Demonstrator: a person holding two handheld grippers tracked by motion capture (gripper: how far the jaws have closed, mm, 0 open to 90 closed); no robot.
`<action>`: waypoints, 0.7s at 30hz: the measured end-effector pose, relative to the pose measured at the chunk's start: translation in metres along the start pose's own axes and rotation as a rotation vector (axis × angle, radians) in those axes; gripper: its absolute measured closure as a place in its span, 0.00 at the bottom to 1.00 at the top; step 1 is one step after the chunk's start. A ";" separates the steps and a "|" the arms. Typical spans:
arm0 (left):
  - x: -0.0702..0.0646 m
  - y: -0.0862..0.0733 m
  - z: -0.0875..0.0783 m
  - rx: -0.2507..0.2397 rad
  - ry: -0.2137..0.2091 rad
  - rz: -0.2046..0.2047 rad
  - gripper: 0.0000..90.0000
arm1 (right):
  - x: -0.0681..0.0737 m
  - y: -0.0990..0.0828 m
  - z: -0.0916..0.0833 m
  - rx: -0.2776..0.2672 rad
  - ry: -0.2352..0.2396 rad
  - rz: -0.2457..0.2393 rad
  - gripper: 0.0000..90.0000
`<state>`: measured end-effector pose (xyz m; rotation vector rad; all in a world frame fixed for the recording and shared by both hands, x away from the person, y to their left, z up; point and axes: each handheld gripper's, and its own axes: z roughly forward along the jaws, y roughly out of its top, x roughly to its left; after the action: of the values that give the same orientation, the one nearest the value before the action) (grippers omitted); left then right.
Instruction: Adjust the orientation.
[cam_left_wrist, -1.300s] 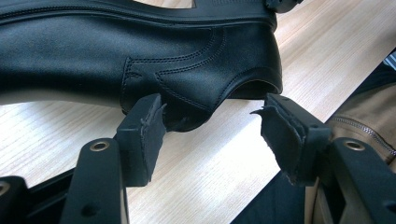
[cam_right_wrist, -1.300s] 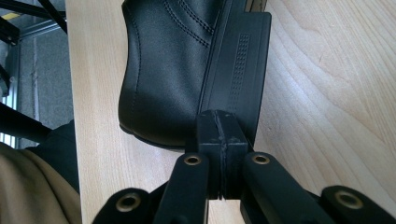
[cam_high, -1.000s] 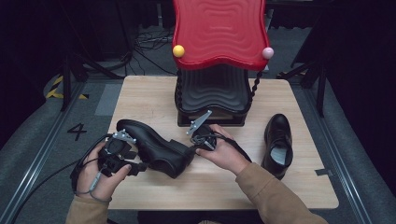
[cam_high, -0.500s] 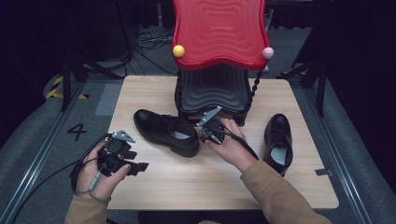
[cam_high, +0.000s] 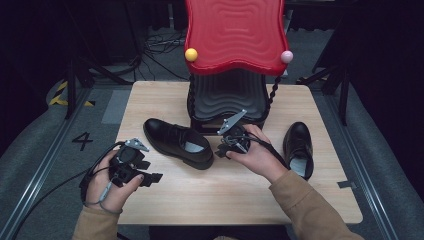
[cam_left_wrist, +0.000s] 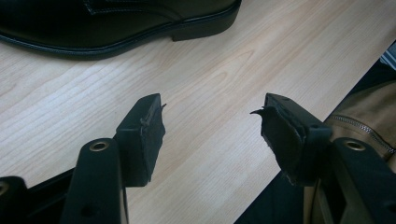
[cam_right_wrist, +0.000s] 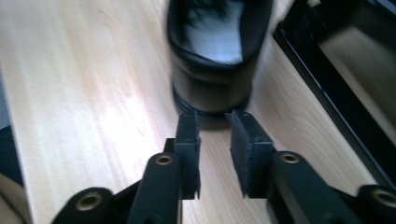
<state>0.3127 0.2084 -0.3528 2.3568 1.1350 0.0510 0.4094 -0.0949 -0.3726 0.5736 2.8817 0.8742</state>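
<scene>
One floor marking to read

Left of the table (cam_high: 150, 100) you see a "4" (cam_high: 82, 140) on the grey floor.

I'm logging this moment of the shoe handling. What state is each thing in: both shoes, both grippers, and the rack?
Left shoe: lies upright on its sole on the table, free of both grippers.
Right shoe: upright on its sole, untouched, near the table's right edge.
Left gripper: open, nothing between the jaws.
Right gripper: jaws have just been opening, empty, just behind the left shoe's heel.
Red rack: standing at the table's far side.
</scene>
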 end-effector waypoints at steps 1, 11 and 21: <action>0.000 0.000 0.000 0.002 -0.002 0.001 0.44 | 0.006 0.006 0.000 -0.013 0.003 -0.040 0.75; 0.000 -0.003 0.000 0.004 -0.004 -0.005 0.44 | 0.013 0.038 0.021 0.047 -0.033 -0.194 0.61; 0.001 -0.007 -0.002 0.000 -0.002 -0.016 0.44 | 0.007 0.054 0.046 0.130 0.024 -0.198 0.60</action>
<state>0.3081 0.2134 -0.3548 2.3477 1.1525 0.0435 0.4290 -0.0271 -0.3814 0.2816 2.9681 0.6752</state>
